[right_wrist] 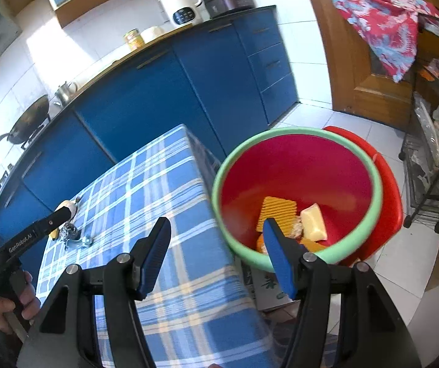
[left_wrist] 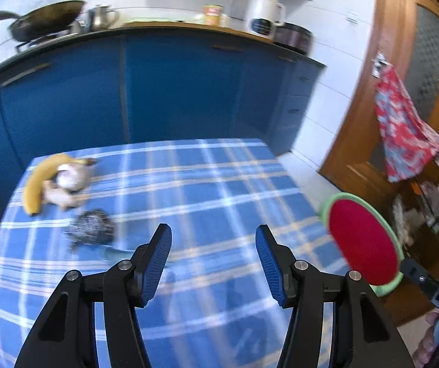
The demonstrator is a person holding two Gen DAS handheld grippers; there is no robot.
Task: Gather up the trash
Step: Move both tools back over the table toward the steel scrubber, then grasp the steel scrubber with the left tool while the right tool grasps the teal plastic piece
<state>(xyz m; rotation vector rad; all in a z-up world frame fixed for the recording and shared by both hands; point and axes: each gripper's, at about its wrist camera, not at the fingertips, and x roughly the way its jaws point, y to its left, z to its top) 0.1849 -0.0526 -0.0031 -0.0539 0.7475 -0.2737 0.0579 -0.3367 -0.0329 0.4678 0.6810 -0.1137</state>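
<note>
A table with a blue plaid cloth (left_wrist: 207,190) holds a banana (left_wrist: 40,181), pale crumpled scraps (left_wrist: 69,184) beside it and a dark crumpled foil ball (left_wrist: 92,227). My left gripper (left_wrist: 213,260) is open and empty above the cloth, the foil ball to its front left. My right gripper (right_wrist: 216,257) appears shut on the near rim of a red bowl with a green rim (right_wrist: 299,165), held beside the table's right edge. The bowl holds a yellow ridged wrapper (right_wrist: 277,211), a pale yellow packet (right_wrist: 313,222) and orange bits. The bowl also shows in the left wrist view (left_wrist: 363,239).
Blue kitchen cabinets (left_wrist: 170,86) stand behind the table, with a wok (left_wrist: 47,18), a kettle (left_wrist: 262,12) and a cooker on the counter. A red stool (right_wrist: 385,184) sits under the bowl. A wooden door (right_wrist: 370,70) with a red cloth and a wire rack (right_wrist: 431,153) are at the right.
</note>
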